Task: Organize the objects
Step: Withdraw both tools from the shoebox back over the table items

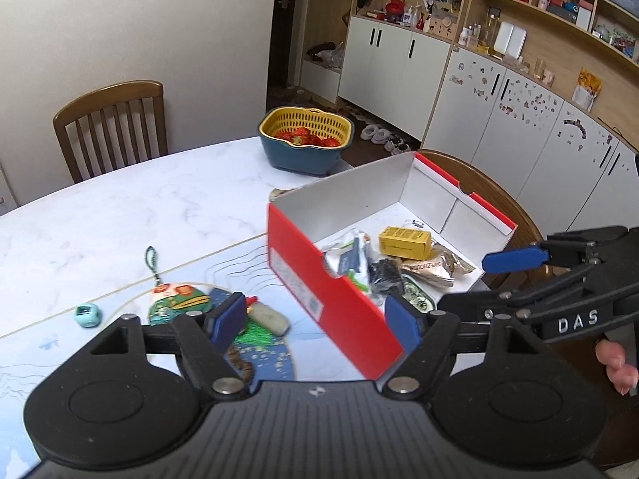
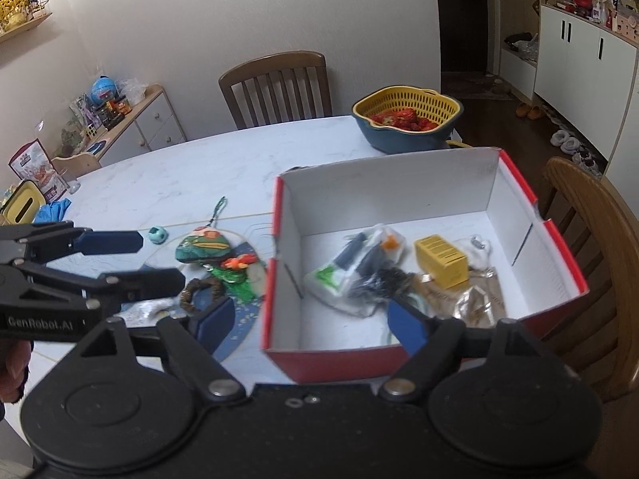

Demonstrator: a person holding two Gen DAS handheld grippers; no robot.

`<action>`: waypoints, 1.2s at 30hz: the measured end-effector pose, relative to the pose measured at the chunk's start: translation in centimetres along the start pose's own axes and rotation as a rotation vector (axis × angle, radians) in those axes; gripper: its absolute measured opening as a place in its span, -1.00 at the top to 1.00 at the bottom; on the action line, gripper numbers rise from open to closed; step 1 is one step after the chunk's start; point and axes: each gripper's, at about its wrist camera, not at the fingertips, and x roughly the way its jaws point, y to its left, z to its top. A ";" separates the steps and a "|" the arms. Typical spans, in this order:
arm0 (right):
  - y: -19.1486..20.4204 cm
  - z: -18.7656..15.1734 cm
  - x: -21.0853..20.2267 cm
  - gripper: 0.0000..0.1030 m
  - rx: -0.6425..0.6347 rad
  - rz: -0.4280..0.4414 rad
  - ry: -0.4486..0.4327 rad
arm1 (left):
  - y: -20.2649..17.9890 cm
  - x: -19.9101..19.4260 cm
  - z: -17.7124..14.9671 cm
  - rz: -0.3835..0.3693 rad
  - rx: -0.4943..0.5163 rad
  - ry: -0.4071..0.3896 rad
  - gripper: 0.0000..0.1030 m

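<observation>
An open red box with a white inside (image 1: 331,299) (image 2: 439,199) stands on the marble table. It holds a yellow carton (image 1: 405,242) (image 2: 441,261), plastic bags (image 2: 351,275) and a foil packet (image 1: 433,267). Left of it lie a green frog charm (image 1: 175,299) (image 2: 203,245), a small teal cube (image 1: 87,315) (image 2: 157,234), a grey stone (image 1: 271,318) and a brown ring (image 2: 199,293). My left gripper (image 1: 319,319) is open, its fingers straddling the box's near wall. My right gripper (image 2: 307,319) is open above the box's near corner. Both are empty.
A yellow-and-blue basket of strawberries (image 1: 305,139) (image 2: 407,121) stands at the table's far side. Wooden chairs stand behind (image 1: 112,127) (image 2: 275,84) and at the right (image 2: 587,239). A blue placemat (image 1: 271,359) lies under the loose items.
</observation>
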 end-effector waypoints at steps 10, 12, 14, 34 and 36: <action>4.6 -0.6 -0.2 -0.88 -0.007 0.006 -0.032 | 4.3 -2.6 -0.7 0.061 0.022 -0.032 -0.62; 5.5 -0.6 -0.1 -0.90 -0.014 0.005 -0.045 | 5.4 -2.9 -0.9 0.064 0.015 -0.041 -0.68; 6.3 -0.5 0.0 -0.93 -0.014 0.007 -0.055 | 6.4 -3.2 -1.2 0.080 0.007 -0.060 -0.91; 12.7 -0.6 5.2 -0.96 -0.132 0.017 0.012 | 17.0 -1.7 -4.7 0.155 -0.071 -0.080 -1.00; 13.1 -0.8 5.9 -0.96 -0.146 0.016 0.027 | 17.6 -1.0 -5.2 0.157 -0.081 -0.063 -1.00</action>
